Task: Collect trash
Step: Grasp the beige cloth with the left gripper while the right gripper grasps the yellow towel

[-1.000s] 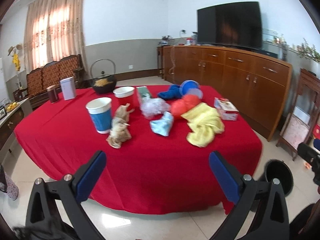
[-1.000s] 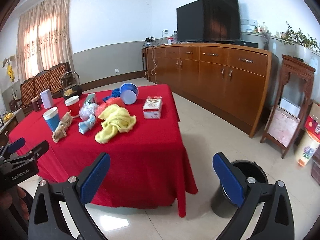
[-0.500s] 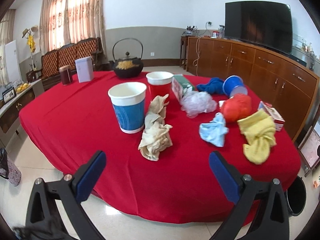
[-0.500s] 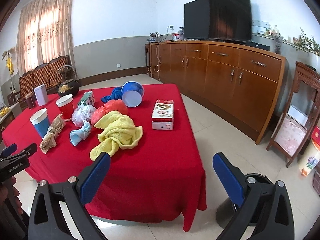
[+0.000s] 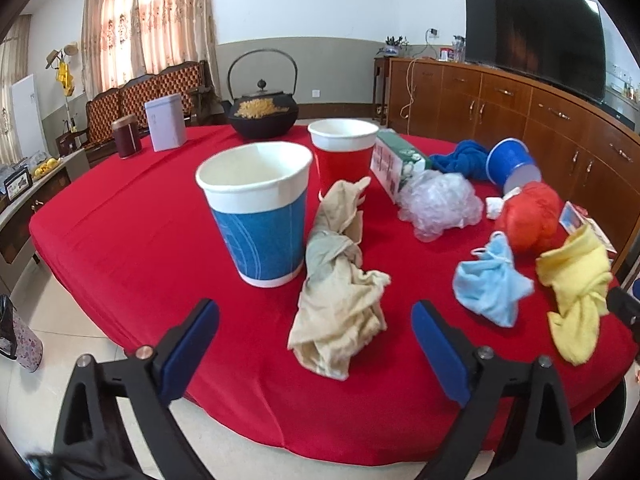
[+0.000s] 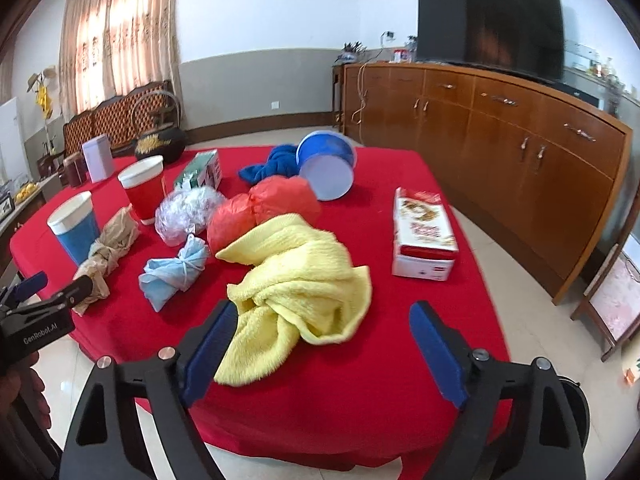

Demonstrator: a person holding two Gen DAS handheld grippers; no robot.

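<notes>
A home living room: television (image 6: 490, 26), wooden sideboard (image 6: 500, 128), curtains (image 5: 148, 20).

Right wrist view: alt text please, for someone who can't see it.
The open right gripper hangs empty over a crumpled yellow towel at the near edge of a red-clothed table. Behind lie paper cups, wadded bags, a blue face mask and a red-and-white box.
</notes>
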